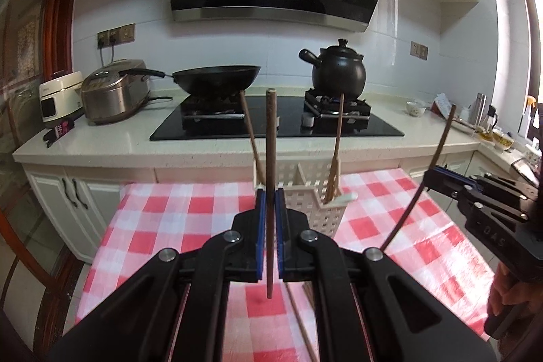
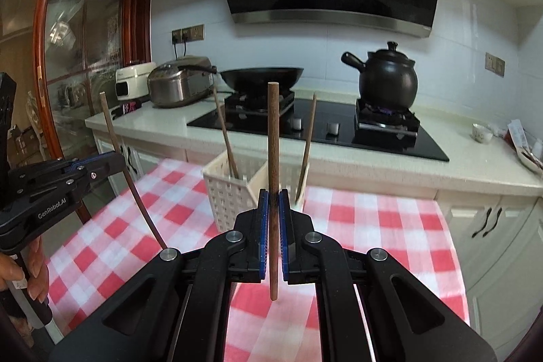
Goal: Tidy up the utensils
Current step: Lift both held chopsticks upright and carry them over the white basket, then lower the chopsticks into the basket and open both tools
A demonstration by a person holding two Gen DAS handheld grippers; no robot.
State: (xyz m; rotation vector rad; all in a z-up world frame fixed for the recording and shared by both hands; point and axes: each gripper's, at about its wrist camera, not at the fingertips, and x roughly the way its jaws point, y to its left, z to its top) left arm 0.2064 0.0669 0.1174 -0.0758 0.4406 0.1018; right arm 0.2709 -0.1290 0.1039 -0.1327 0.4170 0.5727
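My left gripper (image 1: 270, 192) is shut on a brown wooden chopstick (image 1: 270, 151) that stands upright between its blue pads. My right gripper (image 2: 273, 192) is shut on another wooden chopstick (image 2: 273, 141), also upright. Each gripper shows in the other's view, the right one (image 1: 437, 173) at the right edge, the left one (image 2: 112, 158) at the left edge. A cream perforated utensil holder (image 1: 315, 202) stands just beyond on the red-checked tablecloth (image 1: 169, 219); it also shows in the right wrist view (image 2: 234, 195). It holds a chopstick (image 1: 249, 128) in its left compartment and wooden utensils (image 1: 334, 165) in its right compartment.
More chopsticks (image 1: 300, 321) lie on the cloth under my left gripper. Behind the table runs a counter (image 1: 101, 145) with a black hob (image 1: 278, 121), a wok (image 1: 217, 78), a black clay pot (image 1: 339, 70) and a rice cooker (image 1: 115, 94). Cabinets stand below.
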